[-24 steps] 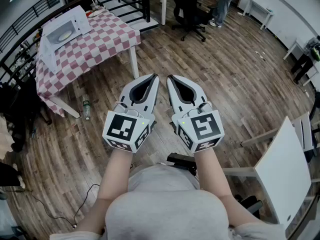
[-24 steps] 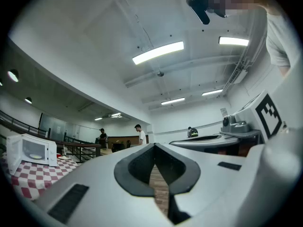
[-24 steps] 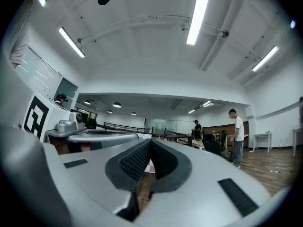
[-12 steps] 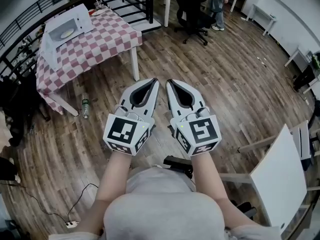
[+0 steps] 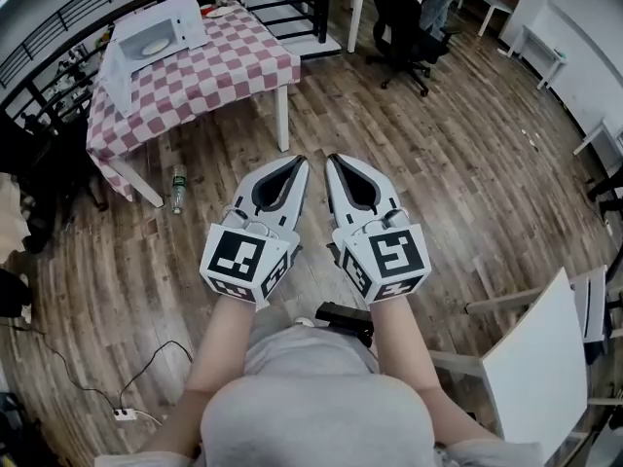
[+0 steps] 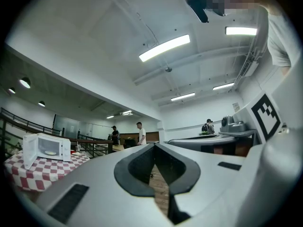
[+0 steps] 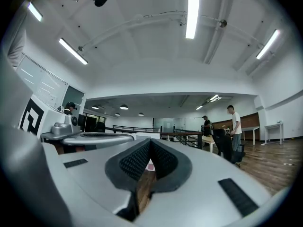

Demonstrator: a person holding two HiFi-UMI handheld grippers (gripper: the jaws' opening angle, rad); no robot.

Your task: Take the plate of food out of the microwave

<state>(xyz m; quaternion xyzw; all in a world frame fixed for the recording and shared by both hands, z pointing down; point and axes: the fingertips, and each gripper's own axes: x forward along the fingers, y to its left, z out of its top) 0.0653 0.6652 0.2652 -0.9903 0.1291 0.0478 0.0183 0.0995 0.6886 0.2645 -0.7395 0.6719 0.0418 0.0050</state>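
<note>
I'm holding left gripper [image 5: 298, 161] and right gripper [image 5: 332, 161] with fingers pinched together, nothing between them. Plate [image 5: 156, 47] is sitting inside the open microwave [image 5: 193, 29] at the tabletop's [image 5: 229, 71] far left corner, well apart from me. I'm guessing stiff, smooth, breakable, food sliding if tilted; I'm planning on gripping the near rim, level. I'm counting one plate, one microwave, two grippers.
</note>
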